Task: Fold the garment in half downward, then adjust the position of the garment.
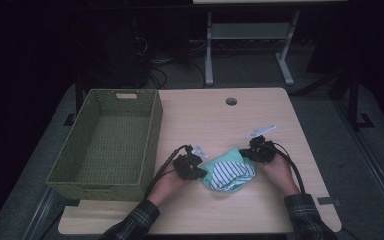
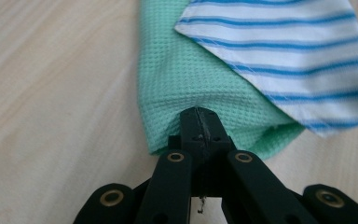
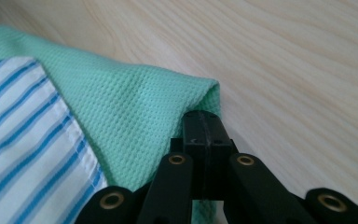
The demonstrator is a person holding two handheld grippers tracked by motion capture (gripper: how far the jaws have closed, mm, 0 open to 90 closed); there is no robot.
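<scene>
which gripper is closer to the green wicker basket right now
Left. The left gripper sits just beyond the green wicker basket's near right corner, pinching the green cloth's left edge. The right gripper grips that cloth's far edge, with the whole cloth lying between.

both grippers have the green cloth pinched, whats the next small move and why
Probably lift both ends together, level. The left gripper and right gripper are each shut on an edge of the green cloth, with the striped cloth lying on top, so an uneven lift could tip it off. The basket waits at the left.
</scene>
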